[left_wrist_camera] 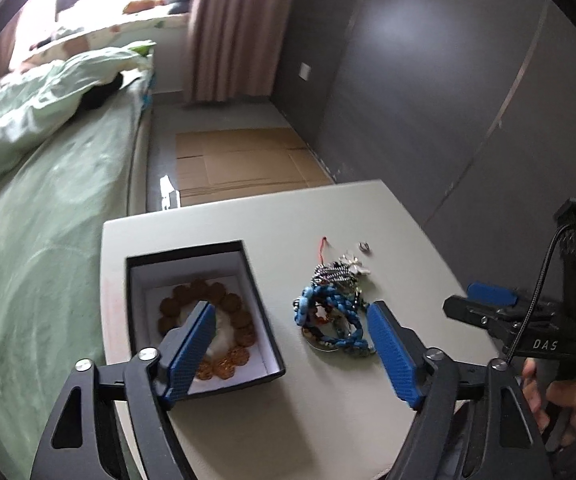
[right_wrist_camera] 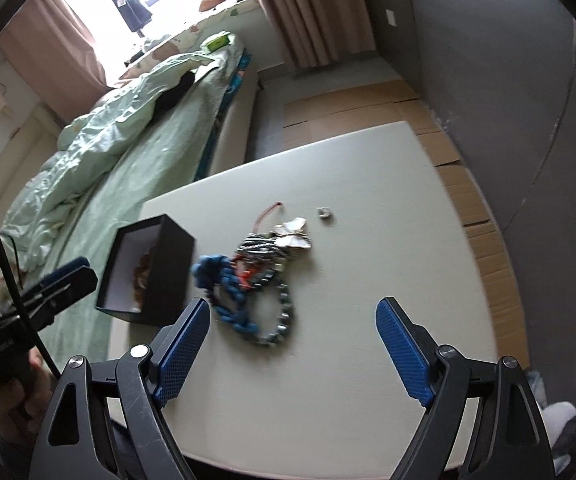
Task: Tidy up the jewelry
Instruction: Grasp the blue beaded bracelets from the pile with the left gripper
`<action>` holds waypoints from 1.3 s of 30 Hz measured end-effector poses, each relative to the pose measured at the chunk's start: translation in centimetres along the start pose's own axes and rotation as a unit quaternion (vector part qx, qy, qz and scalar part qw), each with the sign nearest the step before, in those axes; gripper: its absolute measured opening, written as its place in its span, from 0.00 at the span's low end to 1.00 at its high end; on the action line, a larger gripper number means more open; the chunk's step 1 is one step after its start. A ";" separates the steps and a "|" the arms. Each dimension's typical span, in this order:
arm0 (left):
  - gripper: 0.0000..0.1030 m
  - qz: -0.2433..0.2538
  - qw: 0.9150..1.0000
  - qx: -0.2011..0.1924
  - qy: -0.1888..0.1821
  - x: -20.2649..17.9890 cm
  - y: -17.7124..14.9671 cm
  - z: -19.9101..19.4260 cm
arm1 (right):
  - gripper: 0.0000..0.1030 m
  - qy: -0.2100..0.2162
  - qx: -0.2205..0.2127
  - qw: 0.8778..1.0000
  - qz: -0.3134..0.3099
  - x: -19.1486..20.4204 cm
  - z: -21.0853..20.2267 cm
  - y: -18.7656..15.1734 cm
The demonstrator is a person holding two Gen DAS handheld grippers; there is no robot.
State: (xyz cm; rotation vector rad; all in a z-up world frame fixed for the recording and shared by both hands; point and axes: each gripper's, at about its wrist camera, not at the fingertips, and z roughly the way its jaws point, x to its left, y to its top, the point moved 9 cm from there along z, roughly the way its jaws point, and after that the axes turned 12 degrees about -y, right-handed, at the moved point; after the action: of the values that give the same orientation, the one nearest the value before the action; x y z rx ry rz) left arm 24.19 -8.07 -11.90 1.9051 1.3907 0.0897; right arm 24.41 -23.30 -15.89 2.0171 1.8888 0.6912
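My left gripper (left_wrist_camera: 290, 312) sits nearest, jaws spread wide with nothing between the blue pads, angled down over the pale rounded tabletop (left_wrist_camera: 328, 392). My right gripper (right_wrist_camera: 292, 310) is the same, jaws wide apart and empty, tilted down at the table's near edge. A hand (left_wrist_camera: 564, 404) grips the right tool's handle at the near right of the left view.

On the table, near left: an open black square box with white lining (left_wrist_camera: 266, 320), and a brown bead bracelet (left_wrist_camera: 228, 304) lying coiled inside it. Just right of the box, apart from it, a tangled pile of jewelry (right_wrist_camera: 256, 276): a blue braided cord bracelet (left_wrist_camera: 336, 304) nearest the box, a dark metal bead bracelet (right_wrist_camera: 284, 316) looping toward me, a silver chain bundle and a pale flower-shaped piece (right_wrist_camera: 294, 232) at the far side, and a thin red cord (right_wrist_camera: 266, 214) trailing farther out. A small silver ring (right_wrist_camera: 323, 213) lies alone, just far right of the pile.

Beyond the table: flattened brown cardboard (left_wrist_camera: 244, 160) on the floor, a bed with green sheets (left_wrist_camera: 48, 216) along the left, a grey wall (left_wrist_camera: 428, 100) on the right, pinkish curtains (left_wrist_camera: 236, 28) and a bright window at the far end.
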 end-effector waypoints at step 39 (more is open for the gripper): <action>0.13 0.043 0.988 0.140 0.055 -0.2 0.2 8.8 | 0.38 0.062 0.052 0.997 -0.019 0.0 5.6 -3.3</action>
State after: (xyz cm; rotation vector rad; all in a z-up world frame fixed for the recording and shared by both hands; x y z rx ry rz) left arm 28.40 -12.93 -17.89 2.2224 1.4554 0.0421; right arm 24.57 -22.36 -22.37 2.0387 2.0680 0.7372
